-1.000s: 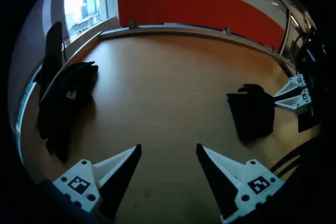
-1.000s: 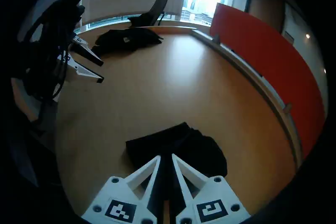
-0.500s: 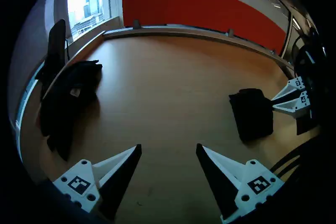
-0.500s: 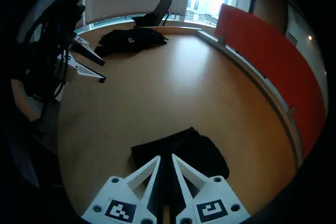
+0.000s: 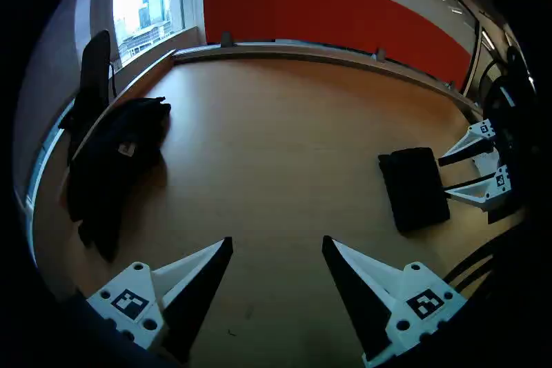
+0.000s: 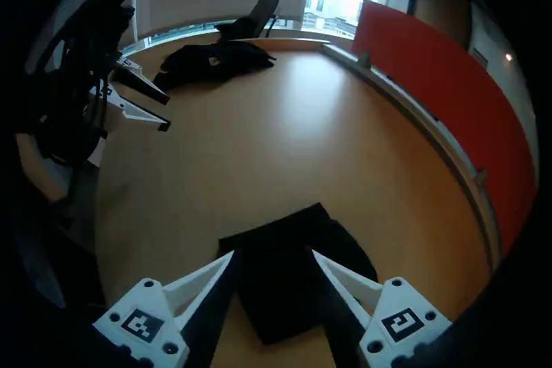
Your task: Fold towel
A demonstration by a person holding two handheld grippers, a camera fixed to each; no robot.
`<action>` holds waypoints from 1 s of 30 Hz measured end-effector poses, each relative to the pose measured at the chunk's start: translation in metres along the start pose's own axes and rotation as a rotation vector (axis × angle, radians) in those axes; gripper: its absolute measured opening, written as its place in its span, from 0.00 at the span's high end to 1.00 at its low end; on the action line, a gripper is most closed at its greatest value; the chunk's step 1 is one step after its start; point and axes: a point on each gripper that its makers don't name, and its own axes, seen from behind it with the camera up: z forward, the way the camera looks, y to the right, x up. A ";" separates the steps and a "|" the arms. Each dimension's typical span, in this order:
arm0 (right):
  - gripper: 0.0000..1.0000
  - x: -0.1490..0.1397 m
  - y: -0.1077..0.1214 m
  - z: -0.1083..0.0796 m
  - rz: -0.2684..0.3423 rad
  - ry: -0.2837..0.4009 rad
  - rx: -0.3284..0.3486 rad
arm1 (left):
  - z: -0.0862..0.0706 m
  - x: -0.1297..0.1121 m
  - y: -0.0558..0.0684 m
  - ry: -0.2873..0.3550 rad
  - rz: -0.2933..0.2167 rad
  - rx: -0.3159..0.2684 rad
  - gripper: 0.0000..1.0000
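The black towel [image 6: 297, 278] is lying flat as a compact folded rectangle near the desk's [image 5: 276, 119] front edge, toward its right-hand end; the fold is looking finished to me. The right gripper [image 6: 272, 256] is hanging just at the towel's near end with fingers spread wide and gripping nothing, probably so the cloth rests undisturbed. The left gripper [image 5: 276, 240] is hovering well apart over bare wood, also spread wide and empty, keeping out of the way. A dark bundle [image 5: 110, 161] is sitting along the desk's window edge.
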 end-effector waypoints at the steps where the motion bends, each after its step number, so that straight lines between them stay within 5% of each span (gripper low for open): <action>1: 0.29 -0.001 0.000 0.000 0.006 -0.002 -0.002 | 0.000 0.000 0.000 0.000 0.000 0.001 0.03; 5: 0.22 -0.007 0.002 -0.002 0.029 -0.009 -0.010 | -0.001 0.001 -0.001 0.002 -0.001 0.002 0.03; 30: 0.22 -0.086 0.002 -0.019 0.150 -0.101 -0.051 | -0.001 0.004 -0.001 0.006 0.011 0.005 0.03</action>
